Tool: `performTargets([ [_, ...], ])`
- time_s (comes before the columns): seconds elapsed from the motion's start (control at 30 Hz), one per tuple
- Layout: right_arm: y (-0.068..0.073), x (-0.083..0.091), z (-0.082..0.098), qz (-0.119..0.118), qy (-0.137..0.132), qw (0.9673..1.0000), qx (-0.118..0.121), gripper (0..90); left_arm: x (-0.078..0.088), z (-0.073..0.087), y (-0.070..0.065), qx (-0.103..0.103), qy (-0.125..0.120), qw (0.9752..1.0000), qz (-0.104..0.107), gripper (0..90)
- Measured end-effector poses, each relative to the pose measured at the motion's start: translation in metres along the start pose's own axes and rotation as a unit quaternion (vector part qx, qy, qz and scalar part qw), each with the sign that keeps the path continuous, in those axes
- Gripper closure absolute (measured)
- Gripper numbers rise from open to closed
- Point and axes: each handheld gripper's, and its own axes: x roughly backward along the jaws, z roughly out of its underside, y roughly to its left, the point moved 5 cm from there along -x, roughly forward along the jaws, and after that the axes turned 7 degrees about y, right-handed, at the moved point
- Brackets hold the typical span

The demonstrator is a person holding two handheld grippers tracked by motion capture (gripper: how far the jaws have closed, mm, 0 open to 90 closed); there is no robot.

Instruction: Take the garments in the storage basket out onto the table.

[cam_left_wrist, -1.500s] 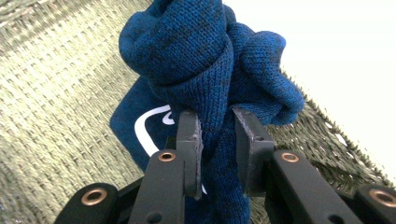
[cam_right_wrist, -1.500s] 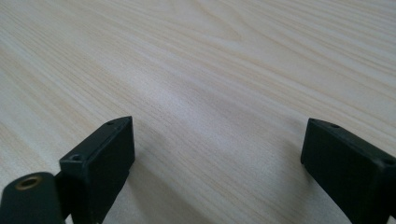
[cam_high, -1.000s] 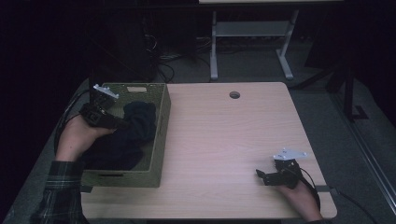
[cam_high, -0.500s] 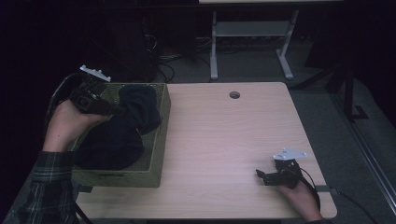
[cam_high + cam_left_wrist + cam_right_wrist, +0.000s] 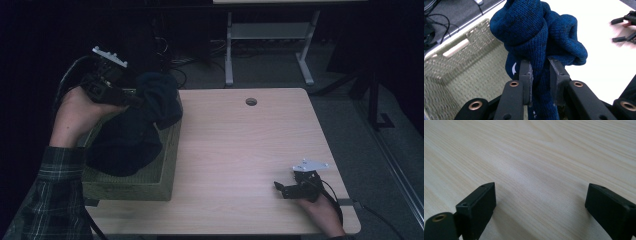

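Sweater half out of the basket.
My left gripper (image 5: 539, 72) clamps the blue sweater (image 5: 536, 32), part in the woven basket (image 5: 167, 165); right gripper (image 5: 539, 202) wide, empty.

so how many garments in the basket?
1 visible: a dark blue knit, clamped in the left gripper and partly lifted out of the basket. More may lie hidden beneath.

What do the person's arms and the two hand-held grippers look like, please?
Both hand-held grippers are black: the left hand-held gripper and right hand-held gripper each carry a pale grey three-cornered plate and trail a dark cable. The jaws are flat black blocks on arms with brass-ringed holes. The left sleeve is dark green plaid.
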Motion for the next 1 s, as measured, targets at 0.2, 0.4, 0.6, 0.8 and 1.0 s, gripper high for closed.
performTargets([
  [0.2,0.000,0.000,0.000,0.000,0.000,1.0000,0.000,9.5,0.006,-0.016,-0.012,-0.016,-0.010,0.9997,0.013,74.3],
  [0.4,0.000,0.000,0.000,0.000,0.000,1.0000,-0.001,9.5,0.015,-0.036,-0.026,-0.039,-0.009,0.9991,0.009,74.4],
  [0.6,0.000,0.000,0.000,0.000,-0.001,1.0000,-0.001,9.5,0.022,-0.056,-0.040,-0.056,-0.012,0.9984,0.009,74.5],
  [0.8,0.000,0.000,0.000,0.000,-0.001,1.0000,-0.001,9.5,0.018,-0.074,-0.053,-0.070,-0.011,0.9974,0.016,74.5],
  [1.0,0.000,0.000,0.000,0.000,-0.001,1.0000,-0.001,9.5,0.011,-0.088,-0.066,-0.084,-0.011,0.9961,0.025,74.4],
])
